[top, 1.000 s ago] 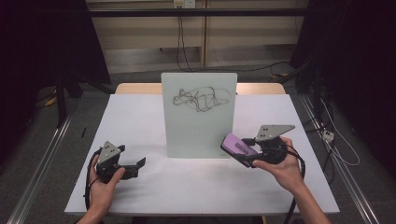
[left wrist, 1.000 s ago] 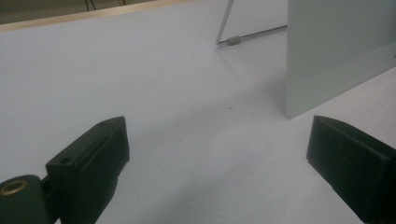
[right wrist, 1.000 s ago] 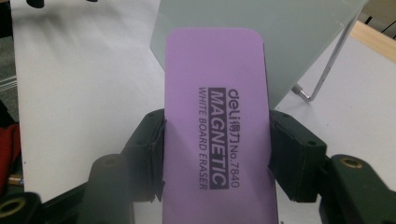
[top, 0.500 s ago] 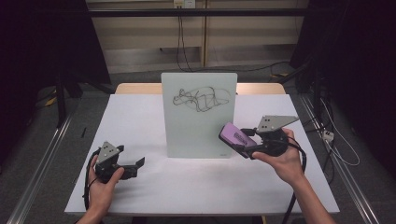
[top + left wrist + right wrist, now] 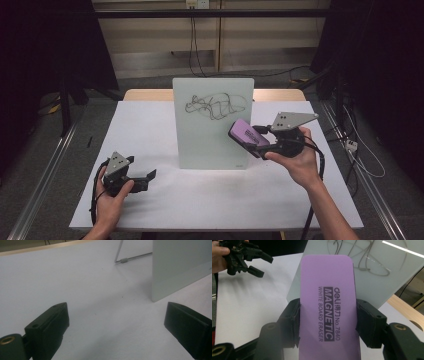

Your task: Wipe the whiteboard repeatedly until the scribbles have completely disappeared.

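A small whiteboard (image 5: pixel 212 125) stands upright on the white table (image 5: pixel 150 125), with a black scribble (image 5: pixel 215 106) near its top. My right gripper (image 5: pixel 254 141) is shut on a purple whiteboard eraser (image 5: pixel 245 134), held in the air close to the board's right side, below the scribble. In the right gripper view the eraser (image 5: pixel 328 307) is clamped between both pads, and the scribble (image 5: pixel 359 255) lies just beyond it. My left gripper (image 5: pixel 148 178) rests low at the table's front left, open with nothing between its fingers (image 5: pixel 50 325).
The board's wire stand (image 5: pixel 125 258) reaches back onto the table behind it. Cables trail from both grippers. Dark floor and metal rails flank the table on both sides.
My right gripper has risen with the eraser and moved toward the board's face. The left gripper has stayed where it was.
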Motion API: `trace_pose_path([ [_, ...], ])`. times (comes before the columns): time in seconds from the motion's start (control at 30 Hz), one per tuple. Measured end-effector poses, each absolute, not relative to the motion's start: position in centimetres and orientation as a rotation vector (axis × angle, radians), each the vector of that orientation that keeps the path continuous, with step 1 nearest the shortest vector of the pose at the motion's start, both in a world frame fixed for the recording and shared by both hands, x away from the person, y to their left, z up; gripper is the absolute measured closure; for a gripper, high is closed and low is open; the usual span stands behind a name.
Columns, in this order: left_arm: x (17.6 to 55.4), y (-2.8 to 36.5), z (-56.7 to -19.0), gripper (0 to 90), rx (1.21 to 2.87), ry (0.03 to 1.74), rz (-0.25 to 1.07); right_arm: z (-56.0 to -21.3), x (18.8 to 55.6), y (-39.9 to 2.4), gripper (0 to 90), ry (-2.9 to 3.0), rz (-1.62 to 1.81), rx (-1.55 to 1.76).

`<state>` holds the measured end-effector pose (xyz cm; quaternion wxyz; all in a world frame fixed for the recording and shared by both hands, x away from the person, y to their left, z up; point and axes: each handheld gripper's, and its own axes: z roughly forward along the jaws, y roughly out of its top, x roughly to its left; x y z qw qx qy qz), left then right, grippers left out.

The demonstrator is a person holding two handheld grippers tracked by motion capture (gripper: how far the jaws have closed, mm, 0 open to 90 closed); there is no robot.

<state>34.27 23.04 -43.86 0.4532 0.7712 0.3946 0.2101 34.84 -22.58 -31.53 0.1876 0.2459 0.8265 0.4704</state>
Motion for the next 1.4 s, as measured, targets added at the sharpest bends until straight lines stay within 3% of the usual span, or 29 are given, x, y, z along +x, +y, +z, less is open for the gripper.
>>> trace_pose_path([
  [1.0,34.4,22.8,-43.8,5.8,1.909,0.961,0.520,-26.2,37.9,-22.1,41.5,2.189,1.309,0.669],
  [1.4,34.4,22.9,-43.8,5.8,1.897,0.968,0.516,-26.4,40.5,-21.2,41.5,2.182,1.318,0.663],
])
